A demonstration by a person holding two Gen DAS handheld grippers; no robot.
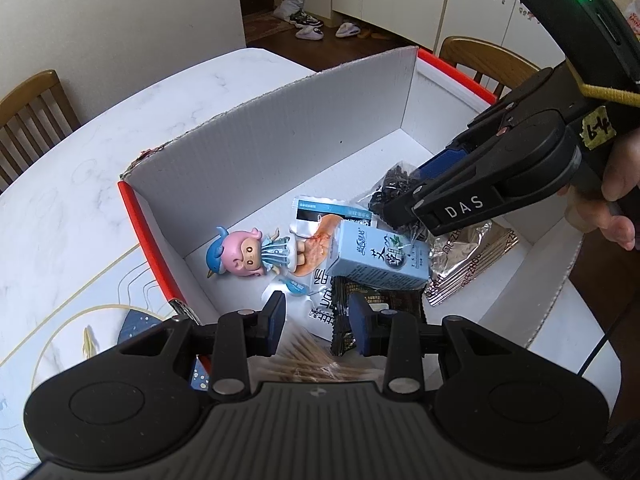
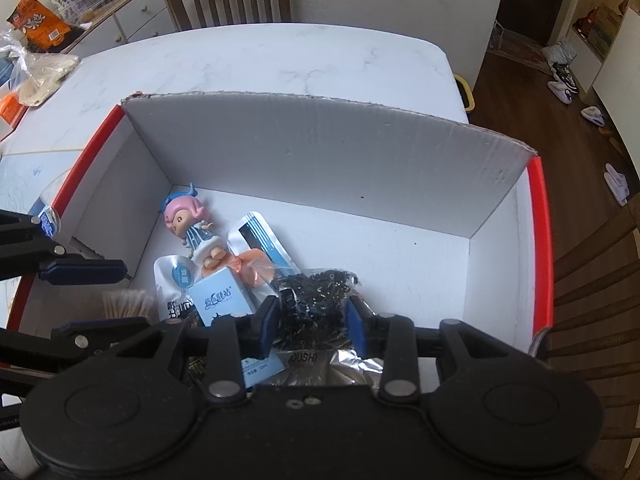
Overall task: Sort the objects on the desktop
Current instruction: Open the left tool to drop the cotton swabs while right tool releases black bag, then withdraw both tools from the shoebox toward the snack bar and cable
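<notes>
Our right gripper [image 2: 310, 326] stands with its jaws parted around the clear bag of small black pieces [image 2: 316, 300], pads at either side, not visibly pinching. The bag lies directly ahead and below, slumped without a clear long axis, on the crinkled silver foil packet [image 2: 320, 368] in the white cardboard box with red rim [image 2: 536, 216] on the marble counter [image 2: 256, 64]. Our left gripper [image 1: 318, 320] hangs open and empty over the near corner, farther away. The pale blue carton [image 1: 376, 258] lies just left, pointing toward the pink-haired figurine [image 1: 244, 254].
</notes>
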